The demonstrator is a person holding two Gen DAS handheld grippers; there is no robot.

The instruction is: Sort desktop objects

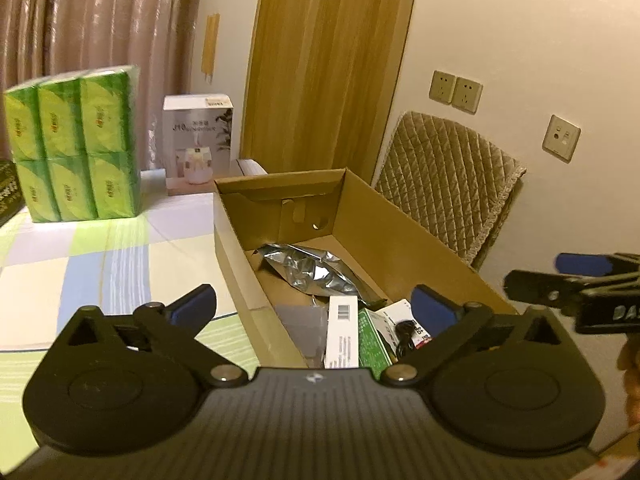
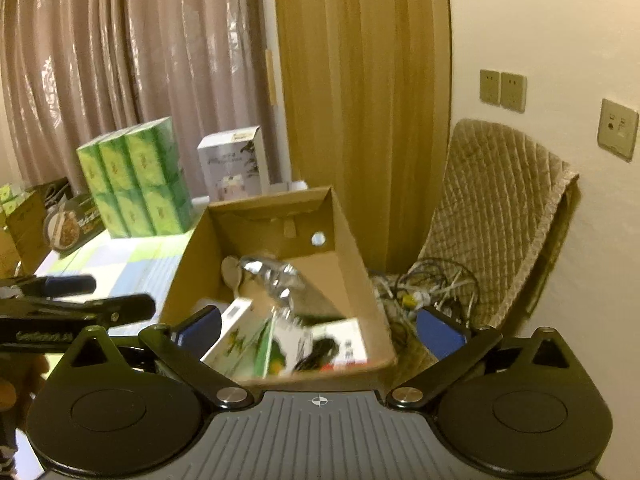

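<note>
An open cardboard box (image 1: 400, 236) stands on the table, also in the right wrist view (image 2: 352, 248). Inside lie a crumpled silver foil bag (image 1: 312, 268), a white barcode box (image 1: 342, 332), a green pack (image 1: 372, 340) and a card with a black cable (image 1: 408, 328). My left gripper (image 1: 316, 304) is open and empty, above the box's near end. My right gripper (image 2: 320, 324) is open and empty, over the box's near edge; it also shows in the left wrist view (image 1: 568, 280). The left gripper shows at the left of the right wrist view (image 2: 80, 296).
A green tissue multipack (image 1: 76, 144) and a white product box (image 1: 198, 140) stand at the table's back on a checked cloth (image 1: 100, 264). A quilted chair (image 2: 496, 216) with a cable tangle (image 2: 424, 284) is right of the box. Food packaging (image 2: 68, 224) lies far left.
</note>
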